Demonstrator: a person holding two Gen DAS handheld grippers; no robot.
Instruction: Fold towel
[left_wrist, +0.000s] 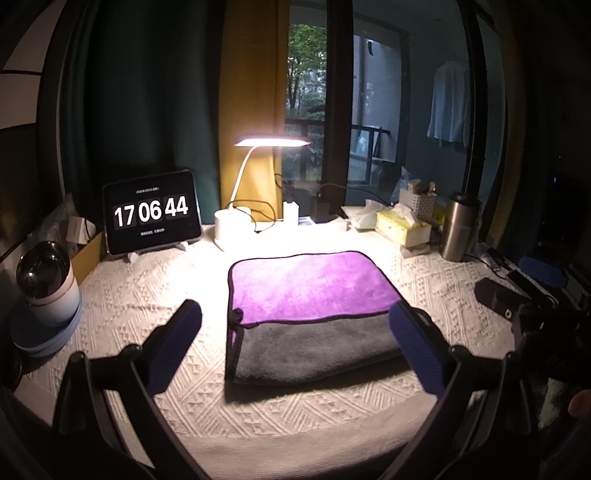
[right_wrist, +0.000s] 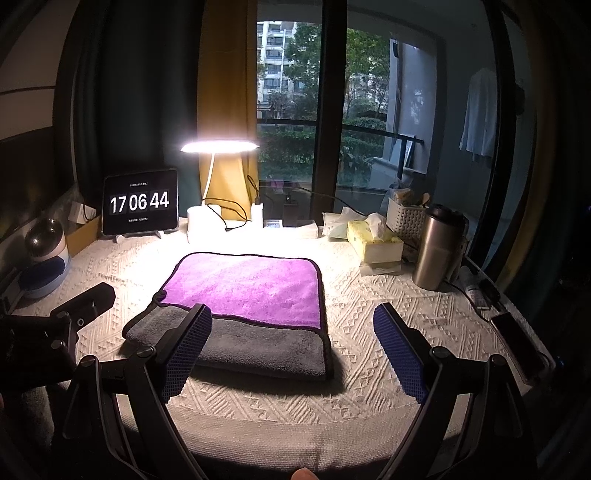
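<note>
A towel (left_wrist: 310, 288), purple on one face and grey on the other, lies folded on the white knitted tablecloth, purple layer on top toward the back and a grey strip toward me. It also shows in the right wrist view (right_wrist: 247, 284). My left gripper (left_wrist: 295, 314) is open and empty, its blue pads spread either side of the towel's near part, above it. My right gripper (right_wrist: 291, 325) is open and empty, its left pad over the grey strip and its right pad over bare cloth beside the towel's right edge.
A lit desk lamp (left_wrist: 258, 147), a tablet clock (left_wrist: 151, 218), a tissue box (left_wrist: 402, 225), a steel tumbler (left_wrist: 458, 229) and a white basket (right_wrist: 406, 218) line the back. A round speaker (left_wrist: 44, 280) stands far left. A phone (right_wrist: 517, 343) lies at the right edge.
</note>
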